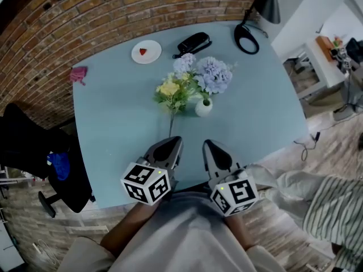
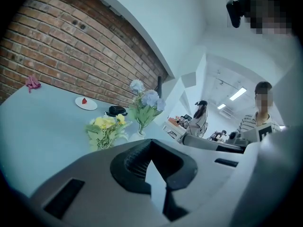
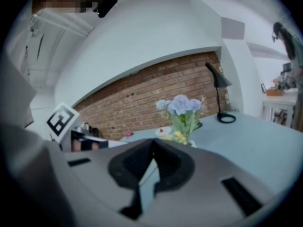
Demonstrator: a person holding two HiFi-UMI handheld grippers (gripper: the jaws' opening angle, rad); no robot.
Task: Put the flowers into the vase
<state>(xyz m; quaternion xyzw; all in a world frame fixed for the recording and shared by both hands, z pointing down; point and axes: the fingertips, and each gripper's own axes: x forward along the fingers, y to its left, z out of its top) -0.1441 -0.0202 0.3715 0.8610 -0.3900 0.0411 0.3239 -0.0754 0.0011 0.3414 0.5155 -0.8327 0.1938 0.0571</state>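
Head view, lower centre: my left gripper (image 1: pixel 172 143) and right gripper (image 1: pixel 209 145) are both closed, holding nothing; above them, blue flowers (image 1: pixel 214 72) stand in the vase (image 1: pixel 203 108).

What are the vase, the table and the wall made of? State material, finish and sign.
Vase: probably ceramic, perhaps glazed; white, smooth, rounded.
Table: likely laminate or painted board; matte pale blue, even colour, no grain.
Wall: rough red brick; pale mortar joints show.
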